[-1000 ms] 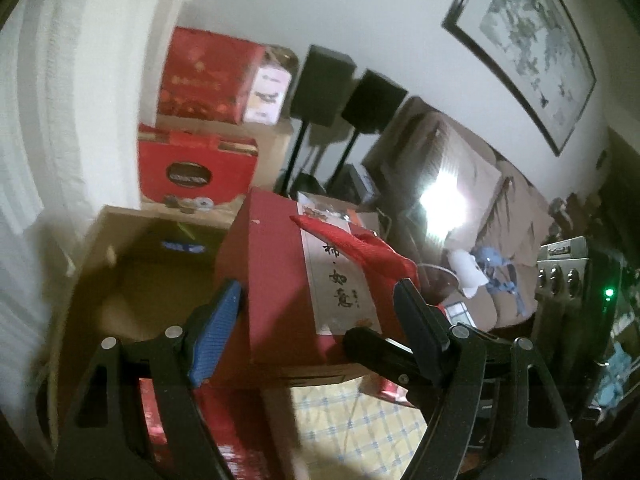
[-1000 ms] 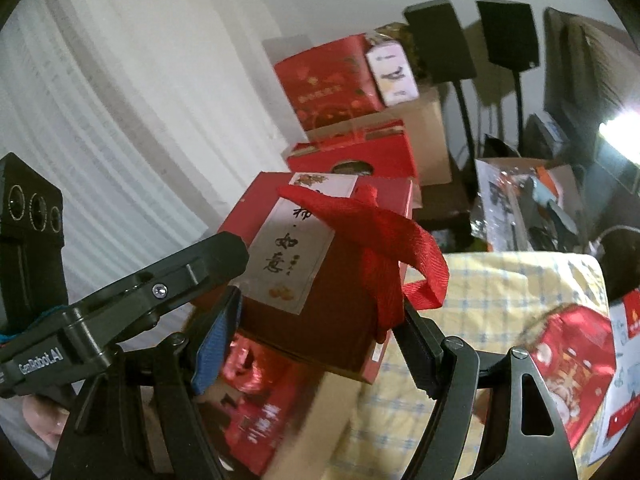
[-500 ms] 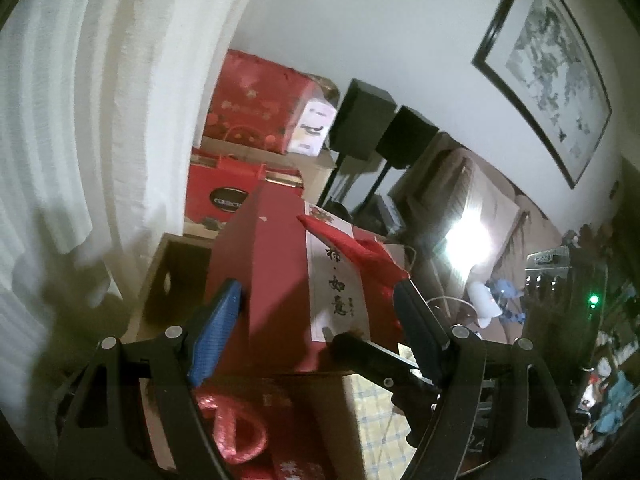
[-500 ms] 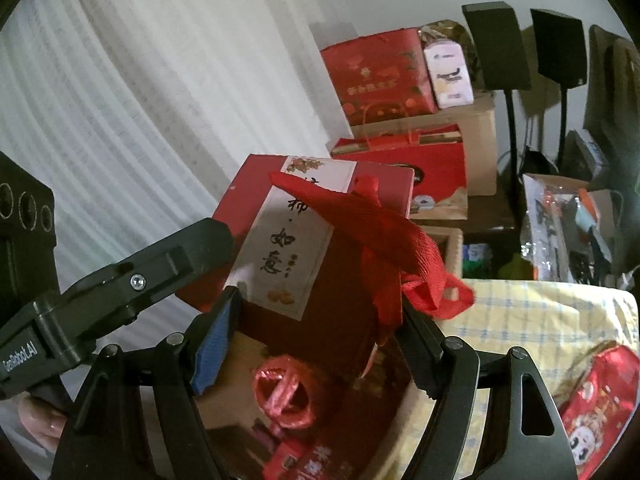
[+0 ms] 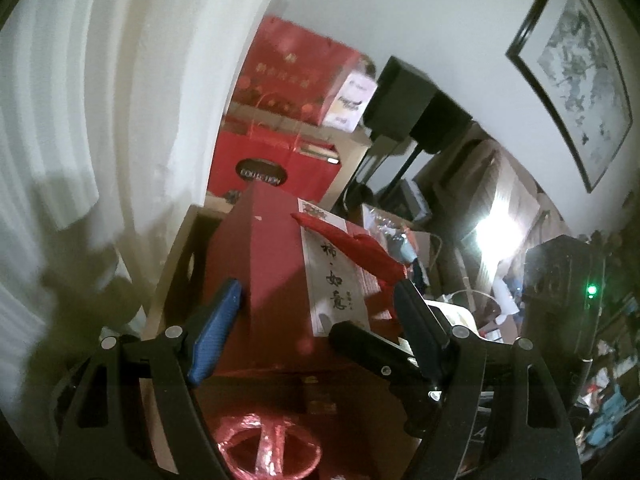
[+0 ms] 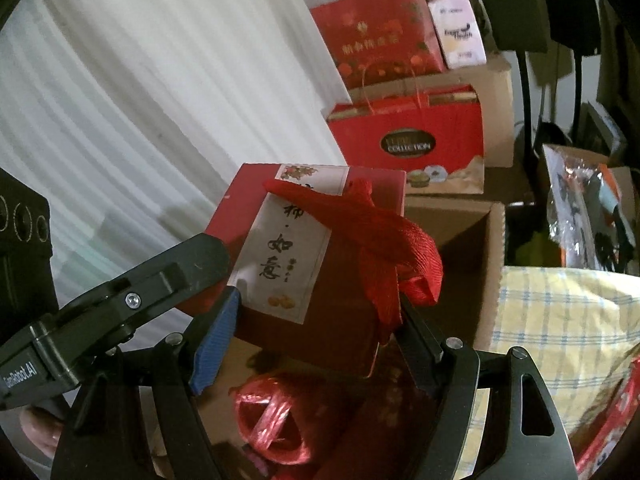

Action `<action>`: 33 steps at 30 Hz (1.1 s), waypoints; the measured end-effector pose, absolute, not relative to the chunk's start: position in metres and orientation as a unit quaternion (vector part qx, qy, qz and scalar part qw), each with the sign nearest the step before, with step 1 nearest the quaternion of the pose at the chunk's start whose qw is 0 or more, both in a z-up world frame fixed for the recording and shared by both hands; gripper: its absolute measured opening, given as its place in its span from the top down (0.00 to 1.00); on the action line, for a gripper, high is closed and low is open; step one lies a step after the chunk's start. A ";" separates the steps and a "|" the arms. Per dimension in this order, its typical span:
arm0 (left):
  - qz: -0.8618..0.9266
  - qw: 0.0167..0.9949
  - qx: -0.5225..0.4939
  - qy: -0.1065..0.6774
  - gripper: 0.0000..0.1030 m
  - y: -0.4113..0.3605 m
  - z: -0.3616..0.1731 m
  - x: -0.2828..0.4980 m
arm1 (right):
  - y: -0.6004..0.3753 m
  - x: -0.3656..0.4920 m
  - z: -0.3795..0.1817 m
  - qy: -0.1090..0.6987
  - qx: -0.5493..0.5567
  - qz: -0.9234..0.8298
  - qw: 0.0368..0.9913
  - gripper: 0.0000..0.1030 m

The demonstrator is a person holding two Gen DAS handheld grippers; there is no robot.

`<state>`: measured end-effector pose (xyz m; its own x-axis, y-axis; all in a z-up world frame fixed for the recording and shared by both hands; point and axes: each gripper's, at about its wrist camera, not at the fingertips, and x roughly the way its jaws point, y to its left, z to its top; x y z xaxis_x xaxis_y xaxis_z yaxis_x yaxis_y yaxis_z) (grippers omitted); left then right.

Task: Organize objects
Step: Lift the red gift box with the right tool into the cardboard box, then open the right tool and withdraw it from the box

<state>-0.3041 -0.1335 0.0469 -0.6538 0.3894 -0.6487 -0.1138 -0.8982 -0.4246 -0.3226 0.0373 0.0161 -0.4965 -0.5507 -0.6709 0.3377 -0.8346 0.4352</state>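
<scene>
The red rectangular cardboard gift box [image 6: 320, 264] is pinched between the left claw [image 5: 316, 316] and right claw [image 6: 316, 320], evidently for lowering into the open brown carton [image 6: 492, 248].

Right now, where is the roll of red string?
In both wrist views the roll of red string lies inside the open cardboard box, directly below the held red gift box.
</scene>
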 end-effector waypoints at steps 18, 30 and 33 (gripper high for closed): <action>0.865 0.120 -0.444 -0.201 0.27 -0.153 -0.021 -0.333 | 0.010 -0.347 -0.029 -0.066 0.464 -0.849 0.244 0.27; 0.863 0.098 -0.451 -0.207 0.26 -0.166 -0.028 -0.341 | -0.008 -0.347 -0.031 -0.055 0.465 -0.848 0.248 0.27; 0.861 0.099 -0.460 -0.195 0.22 -0.162 -0.031 -0.341 | -0.007 -0.346 -0.035 -0.057 0.474 -0.843 0.248 0.27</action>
